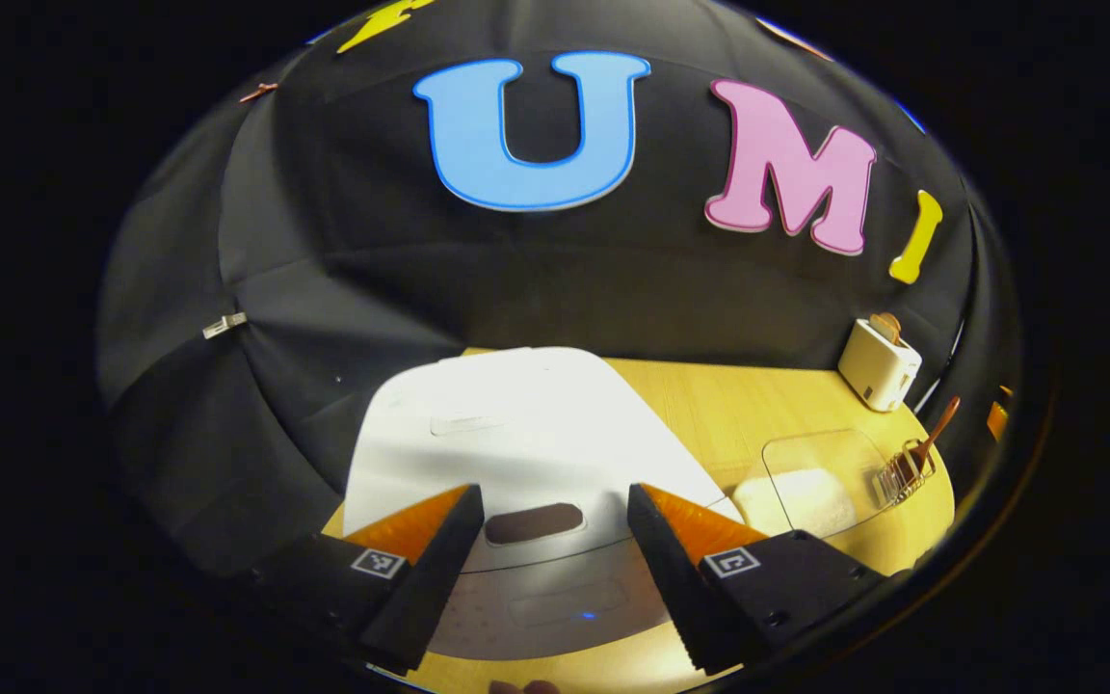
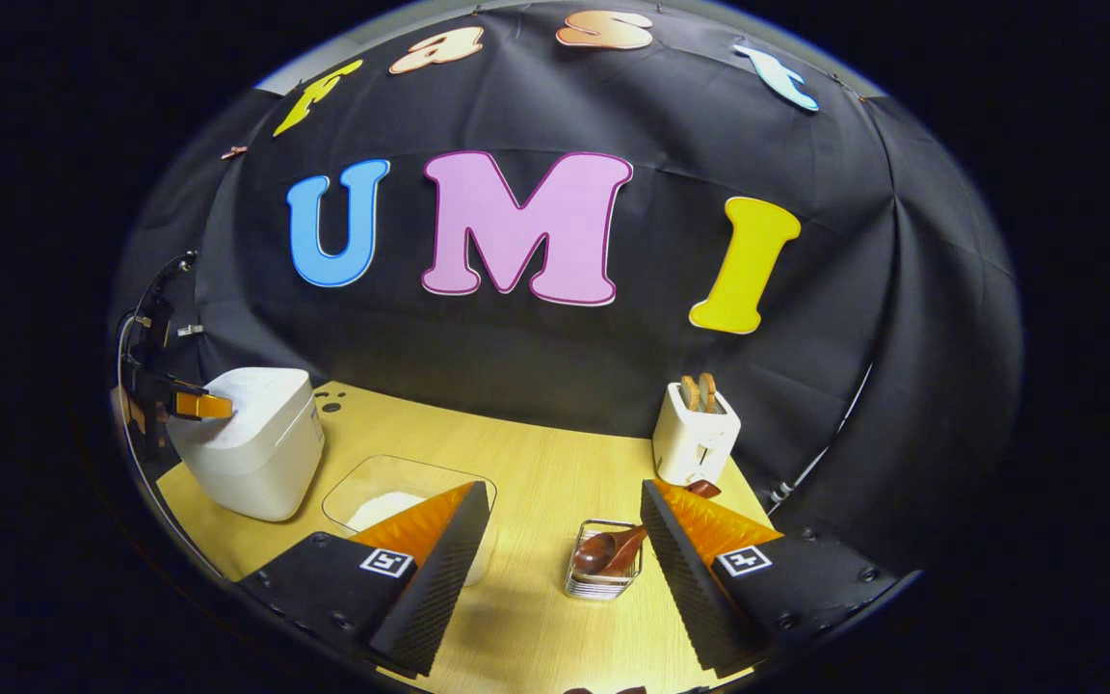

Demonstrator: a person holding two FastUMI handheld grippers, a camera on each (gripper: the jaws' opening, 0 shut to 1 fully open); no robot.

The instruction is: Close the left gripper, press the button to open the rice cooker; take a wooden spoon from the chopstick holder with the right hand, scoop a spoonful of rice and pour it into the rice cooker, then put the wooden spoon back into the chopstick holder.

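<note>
The white rice cooker (image 1: 526, 424) sits with its lid down right before my left gripper (image 1: 555, 525), which is open; its fingers stand either side of the dark oval button (image 1: 534, 522) without touching it. In the right gripper view the cooker (image 2: 251, 443) is at the far left with the left gripper (image 2: 200, 406) over its top. My right gripper (image 2: 565, 525) is open and holds nothing. Just ahead, between its fingers, stands the clear chopstick holder (image 2: 601, 578) with the wooden spoon (image 2: 601, 551) leaning in it. A clear container of rice (image 2: 391, 501) lies between the cooker and the holder.
A white toaster (image 2: 695, 436) with toast in its slots stands at the back of the wooden table (image 2: 536, 463), beside a cable on the black wall. In the left gripper view the rice container (image 1: 810, 482), holder (image 1: 905, 474) and toaster (image 1: 880, 366) lie to the right.
</note>
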